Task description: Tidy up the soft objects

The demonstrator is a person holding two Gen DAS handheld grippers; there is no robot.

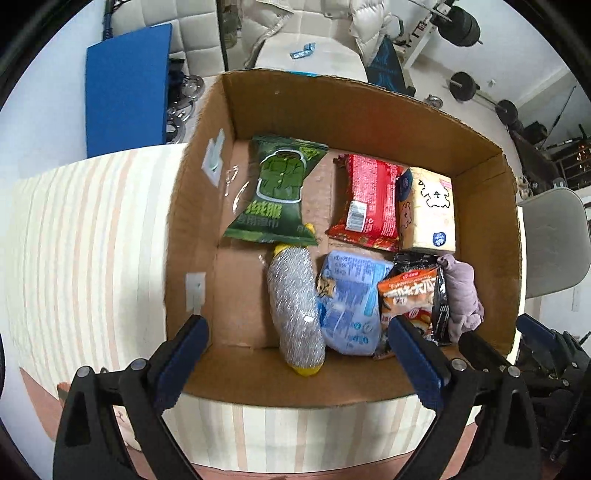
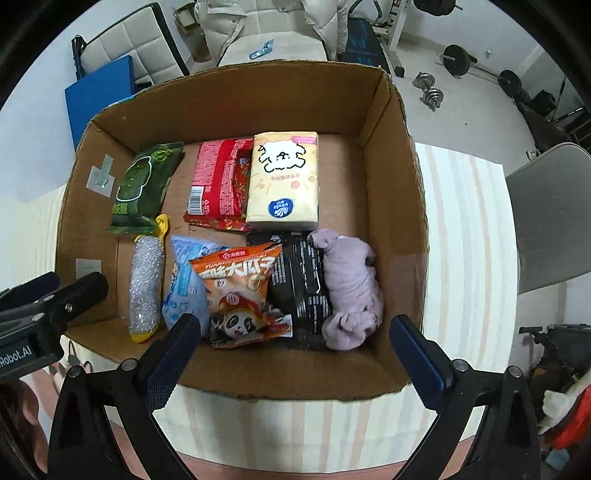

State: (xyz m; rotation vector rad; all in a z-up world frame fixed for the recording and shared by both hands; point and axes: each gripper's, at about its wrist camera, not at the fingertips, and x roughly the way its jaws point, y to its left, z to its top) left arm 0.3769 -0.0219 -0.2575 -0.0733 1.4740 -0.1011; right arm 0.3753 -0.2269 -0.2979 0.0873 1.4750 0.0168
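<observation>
An open cardboard box (image 1: 369, 118) (image 2: 236, 96) stands on a striped tablecloth and holds several soft items. Inside lie a green wipes pack (image 1: 277, 188) (image 2: 144, 184), a silver scourer (image 1: 295, 310) (image 2: 146, 284), a blue pack (image 1: 347, 302) (image 2: 183, 284), an orange snack bag (image 1: 406, 295) (image 2: 240, 284), a black packet (image 2: 306, 280), a lilac cloth (image 1: 463, 291) (image 2: 351, 291), a red packet (image 1: 369, 199) (image 2: 218, 181) and a yellow tissue pack (image 1: 428, 206) (image 2: 282, 181). My left gripper (image 1: 295, 354) hangs open above the box's near edge, nothing between its fingers. My right gripper (image 2: 295, 350) is open too, above the snack bag and cloth.
The striped tablecloth (image 1: 85, 236) (image 2: 461, 221) extends left and right of the box. A grey chair (image 2: 550, 221) stands at the right. Behind are a blue mat (image 1: 125, 92), a white sofa with a padded jacket (image 2: 273, 33) and dumbbells (image 2: 430, 90) on the floor.
</observation>
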